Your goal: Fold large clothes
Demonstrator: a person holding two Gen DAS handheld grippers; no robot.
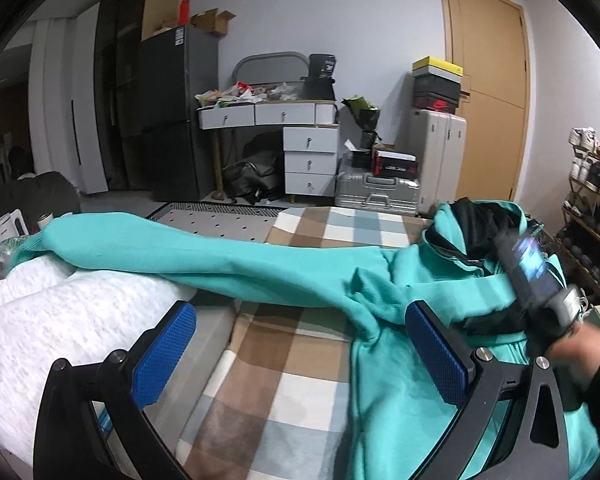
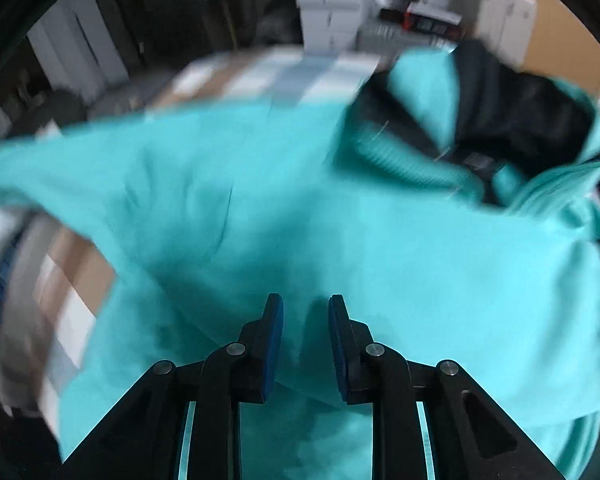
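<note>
- Left wrist view: the left gripper (image 1: 300, 354) is seen with its blue pads spread wide and nothing held between them.
- Directly under the open jaws, a checked blanket (image 1: 284, 364) is laid out.
- Against the right-hand pad, the teal hoodie (image 1: 380, 280) is bunched; one sleeve (image 1: 172, 248) is stretched away ahead and to the left, onto a white quilt (image 1: 48, 320).
- Right wrist view: the right gripper (image 2: 305, 312) is pointed down at the hoodie, its pads brought near each other with a narrow gap; no cloth is seen pinched there.
- Farther ahead and to the right, the black-lined hood (image 2: 520, 120) is seen.
</note>
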